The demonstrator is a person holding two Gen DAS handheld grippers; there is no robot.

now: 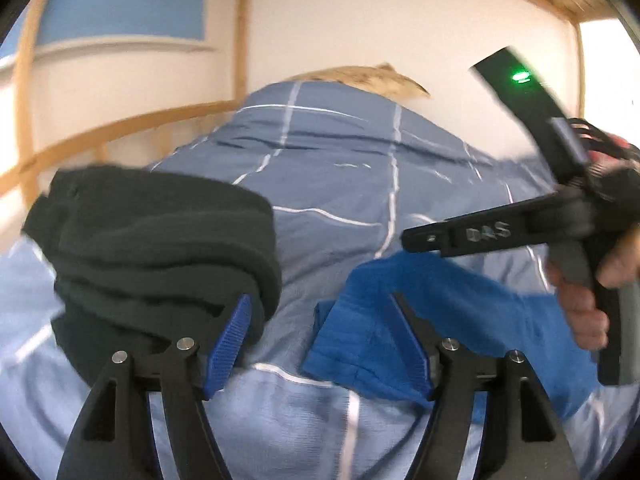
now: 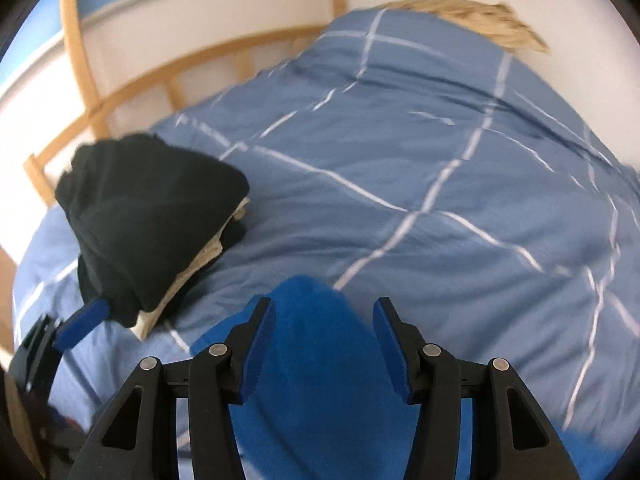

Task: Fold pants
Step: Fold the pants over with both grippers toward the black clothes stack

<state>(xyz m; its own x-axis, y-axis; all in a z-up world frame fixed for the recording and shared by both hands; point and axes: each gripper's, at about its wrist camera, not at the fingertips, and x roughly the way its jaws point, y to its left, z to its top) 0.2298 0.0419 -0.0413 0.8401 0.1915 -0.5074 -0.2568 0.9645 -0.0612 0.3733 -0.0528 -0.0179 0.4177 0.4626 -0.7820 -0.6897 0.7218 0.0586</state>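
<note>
Bright blue pants [image 1: 432, 320] lie bunched on the bed's light blue checked duvet [image 1: 340, 168]; they also show in the right wrist view [image 2: 320, 360]. My left gripper [image 1: 320, 340] is open and empty, its right finger over the pants' edge, its left finger beside a dark stack. My right gripper [image 2: 322, 344] is open, straddling a raised hump of the blue pants without closing on it. The right gripper also shows from the side in the left wrist view [image 1: 420, 240], above the pants.
A stack of folded dark clothes [image 1: 152, 248] with a cream layer [image 2: 200, 260] sits at the left of the bed. A wooden bed rail [image 2: 132, 92] runs behind it. A tan pillow [image 2: 480, 16] lies at the bed's far end by the white wall.
</note>
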